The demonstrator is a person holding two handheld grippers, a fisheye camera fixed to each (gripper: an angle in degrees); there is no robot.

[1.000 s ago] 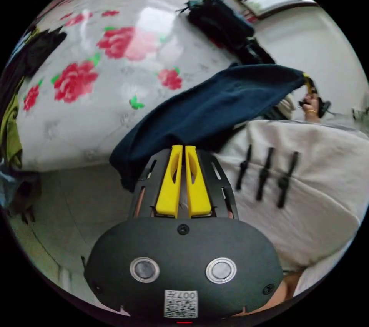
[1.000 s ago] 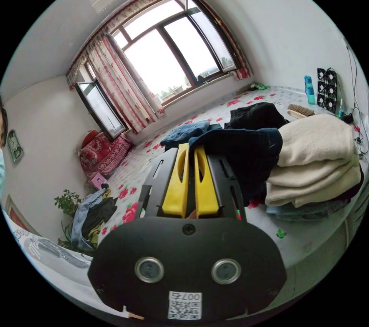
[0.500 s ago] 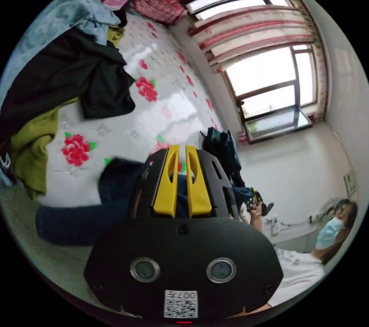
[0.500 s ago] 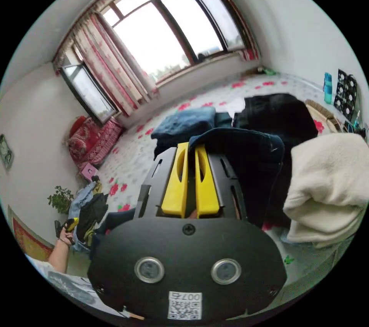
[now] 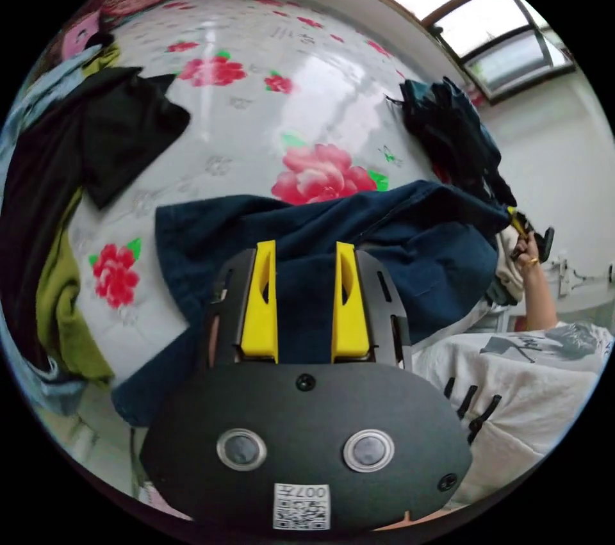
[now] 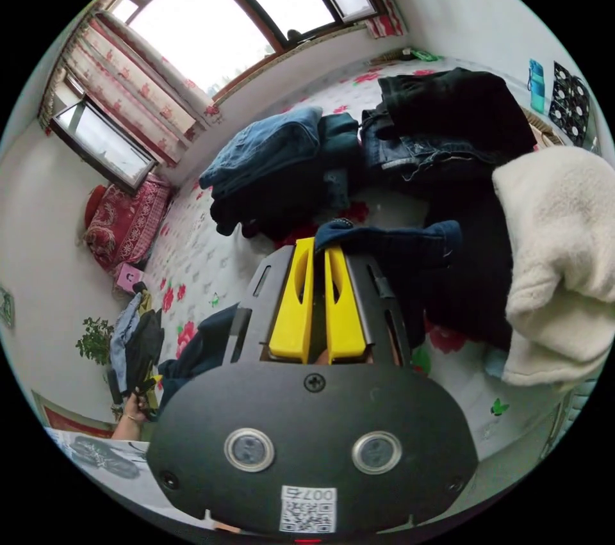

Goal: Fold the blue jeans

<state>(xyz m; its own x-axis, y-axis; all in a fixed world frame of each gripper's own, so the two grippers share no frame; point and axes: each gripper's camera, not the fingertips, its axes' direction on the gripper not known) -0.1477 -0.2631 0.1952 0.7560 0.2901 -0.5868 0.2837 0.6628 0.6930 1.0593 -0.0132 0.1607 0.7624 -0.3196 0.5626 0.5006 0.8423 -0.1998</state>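
Rose-print bed cover (image 5: 307, 90) carries blue jeans (image 5: 307, 231), black garment (image 5: 122, 122), folded jeans stack (image 6: 275, 167), cream blanket (image 6: 564, 250).

Dark navy blue denim jeans (image 5: 333, 231) on a glossy white bed cover (image 5: 256, 90) printed with red roses and green leaves; yellow-jawed black left gripper (image 5: 305, 263).

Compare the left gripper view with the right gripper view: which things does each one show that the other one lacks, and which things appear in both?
Left gripper view: the left gripper, jaws apart above the dark blue jeans, and an olive garment.

Right gripper view: the cream fleece blanket, a potted plant and the right gripper, jaws together on the jeans' edge.

Both: the jeans, the floral bed cover, the window.
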